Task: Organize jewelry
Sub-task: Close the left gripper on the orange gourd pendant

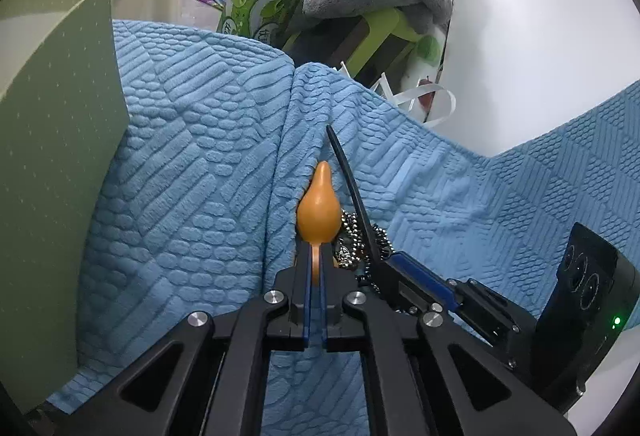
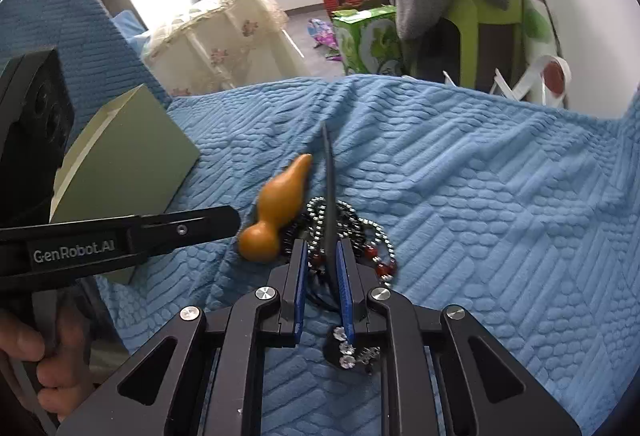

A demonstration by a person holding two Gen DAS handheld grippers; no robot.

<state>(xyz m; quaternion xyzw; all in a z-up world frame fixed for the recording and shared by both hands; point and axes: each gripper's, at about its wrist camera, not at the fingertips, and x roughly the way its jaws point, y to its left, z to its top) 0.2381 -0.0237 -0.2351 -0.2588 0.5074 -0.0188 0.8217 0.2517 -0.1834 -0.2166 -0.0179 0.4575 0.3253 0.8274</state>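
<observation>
Nearest the left wrist lens, the left gripper (image 1: 316, 260) is clenched on the neck of an orange gourd pendant (image 1: 318, 206), which lies on the blue quilted blanket (image 1: 192, 156) with the olive-green box (image 1: 56, 140) standing open to its left. To the gourd's right, the right gripper (image 2: 322, 260) pinches a thin, dark, blade-like hair clip (image 2: 329, 188) upright over a tangle of bead-chain necklaces (image 2: 360, 236) with red beads. Sorting looks barely begun; next, I judge, each piece must be lifted free of the chains and carried left to the box.
</observation>
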